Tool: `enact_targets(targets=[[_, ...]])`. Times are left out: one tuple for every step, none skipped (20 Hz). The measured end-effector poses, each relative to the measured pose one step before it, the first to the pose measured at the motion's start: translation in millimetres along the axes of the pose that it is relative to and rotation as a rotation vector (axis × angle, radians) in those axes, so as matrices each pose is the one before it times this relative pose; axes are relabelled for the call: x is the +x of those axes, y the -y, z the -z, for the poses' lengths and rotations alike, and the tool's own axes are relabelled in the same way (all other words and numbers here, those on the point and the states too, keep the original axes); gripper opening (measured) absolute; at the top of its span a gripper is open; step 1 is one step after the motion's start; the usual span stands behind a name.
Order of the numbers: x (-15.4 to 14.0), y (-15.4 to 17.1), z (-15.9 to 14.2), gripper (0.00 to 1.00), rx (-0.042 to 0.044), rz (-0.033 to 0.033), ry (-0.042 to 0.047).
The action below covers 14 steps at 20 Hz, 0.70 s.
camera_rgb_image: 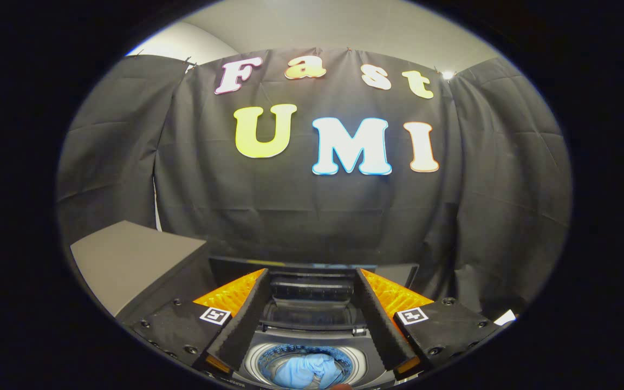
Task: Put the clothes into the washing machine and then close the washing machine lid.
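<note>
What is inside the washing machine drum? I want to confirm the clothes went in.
A light blue garment lies in the drum, seen between the open, empty fingers. Anything under it is hidden. The lid stands open.

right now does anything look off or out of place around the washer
Nothing stands out. The blue clothes sit inside the washing machine drum, its lid raised behind, and the hand-held gripper hangs open above, holding nothing.

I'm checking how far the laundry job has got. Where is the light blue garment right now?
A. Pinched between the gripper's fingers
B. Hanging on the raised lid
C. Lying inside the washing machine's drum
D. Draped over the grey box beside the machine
C. The light blue garment lies inside the washing machine drum, below the open gripper, whose fingers hold nothing; the lid is up.
</note>
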<state>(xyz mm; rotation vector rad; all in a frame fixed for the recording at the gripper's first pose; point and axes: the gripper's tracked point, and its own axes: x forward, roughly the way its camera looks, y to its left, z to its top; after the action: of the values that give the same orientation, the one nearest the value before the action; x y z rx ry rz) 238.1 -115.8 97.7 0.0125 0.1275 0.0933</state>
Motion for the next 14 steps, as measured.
enact_targets(targets=[[5.74,1.23,-5.93,0.96,0.00732,0.00016,0.01074],[5.87,-0.67,-3.44,0.96,0.00454,-0.00355,0.00211],[8.64,0.24,-2.38,0.95,0.00167,-0.00150,0.00219],[9.76,0.68,-2.30,0.95,-0.00334,0.00248,-0.00035],[8.42,0.15,0.38,0.95,-0.00101,0.00000,-0.00307],[7.73,-2.59,0.93,0.95,0.00295,-0.00582,-0.00214],[15.08,-1.31,0.26,0.95,0.00636,-0.00540,-0.00825],[10.77,-0.96,3.06,0.95,0.00565,-0.00675,-0.01273],[9.98,-0.66,3.26,0.95,0.00229,0.00148,-0.01269],[7.28,-0.03,1.84,0.95,-0.00097,0.00314,-0.00427],[8.48,-1.18,0.65,0.95,0.00002,0.00029,0.00457],[5.81,-2.32,-0.26,0.96,0.00373,-0.00133,0.00096],[6.12,-1.60,1.59,0.96,0.00730,0.00015,0.00219],[4.99,-1.23,0.48,0.96,0.00472,-0.00004,0.00332]])
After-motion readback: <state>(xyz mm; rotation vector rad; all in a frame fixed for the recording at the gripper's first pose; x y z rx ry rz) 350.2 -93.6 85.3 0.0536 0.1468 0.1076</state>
